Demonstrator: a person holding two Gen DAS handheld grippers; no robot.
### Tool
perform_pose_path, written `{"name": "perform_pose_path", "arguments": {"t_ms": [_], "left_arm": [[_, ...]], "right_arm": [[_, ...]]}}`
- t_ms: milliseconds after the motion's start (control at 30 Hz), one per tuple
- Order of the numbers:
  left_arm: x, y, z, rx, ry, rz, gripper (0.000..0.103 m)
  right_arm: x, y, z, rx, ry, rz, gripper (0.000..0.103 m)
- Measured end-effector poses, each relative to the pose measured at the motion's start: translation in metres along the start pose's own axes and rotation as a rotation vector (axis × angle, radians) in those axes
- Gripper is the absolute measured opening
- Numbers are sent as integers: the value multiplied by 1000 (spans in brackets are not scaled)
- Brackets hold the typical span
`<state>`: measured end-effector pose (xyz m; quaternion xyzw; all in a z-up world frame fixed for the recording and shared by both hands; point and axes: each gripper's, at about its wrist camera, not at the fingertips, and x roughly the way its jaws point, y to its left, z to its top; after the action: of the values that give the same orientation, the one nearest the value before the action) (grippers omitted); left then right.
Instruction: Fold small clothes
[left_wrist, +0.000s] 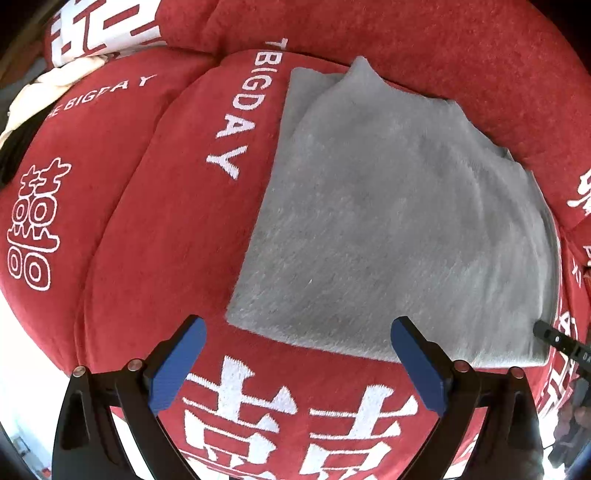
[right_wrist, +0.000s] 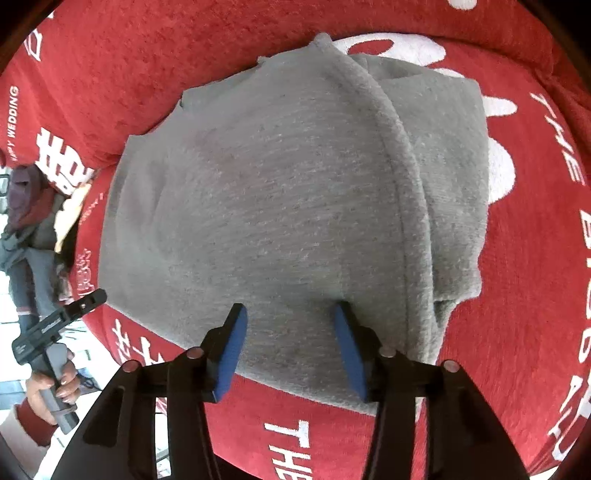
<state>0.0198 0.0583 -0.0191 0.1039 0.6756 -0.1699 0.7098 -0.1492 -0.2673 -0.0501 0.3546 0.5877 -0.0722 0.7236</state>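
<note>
Right wrist view: your right gripper (right_wrist: 290, 345) hangs half-spread over the folded grey garment (right_wrist: 280, 206), pinching nothing; its underlayers stay hidden. Your left gripper (left_wrist: 299, 363) is spread wide beside it.

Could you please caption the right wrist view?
Open right claw poised over folded grey garment on red blanket.

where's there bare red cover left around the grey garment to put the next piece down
Free: the red cover between the grey garment and the "BIGDAY" lettering, and the strip below its near edge. Crowded: the far left corner, with a pile of clothes, and the tight right side.
</note>
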Motion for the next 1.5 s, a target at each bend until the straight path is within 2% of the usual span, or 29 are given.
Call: {"name": "perform_pose_path", "arguments": {"t_ms": [100, 267, 433, 767, 1033, 1300, 1500], "left_arm": [[-9, 1, -6, 32, 0, -9, 101], [-21, 13, -19, 60, -3, -32, 101], [-28, 24, -22, 64, 2, -51, 101], [-34, 46, -32, 36, -2, -93, 101], [-29, 66, -35, -75, 14, -212, 101], [-24, 78, -35, -181, 35, -303, 101], [-15, 76, -32, -266, 54, -392, 101]], "right_arm": [[-6, 9, -8, 37, -19, -31, 53], [-12, 35, -27, 49, -33, -16, 53], [1, 72, -46, 46, 10, 35, 53], [32, 106, -63, 91, 60, 147, 54], [57, 117, -70, 228, 90, 290, 54], [77, 129, -67, 273, 110, 364, 54], [91, 129, -57, 329, 92, 412, 54]]}}
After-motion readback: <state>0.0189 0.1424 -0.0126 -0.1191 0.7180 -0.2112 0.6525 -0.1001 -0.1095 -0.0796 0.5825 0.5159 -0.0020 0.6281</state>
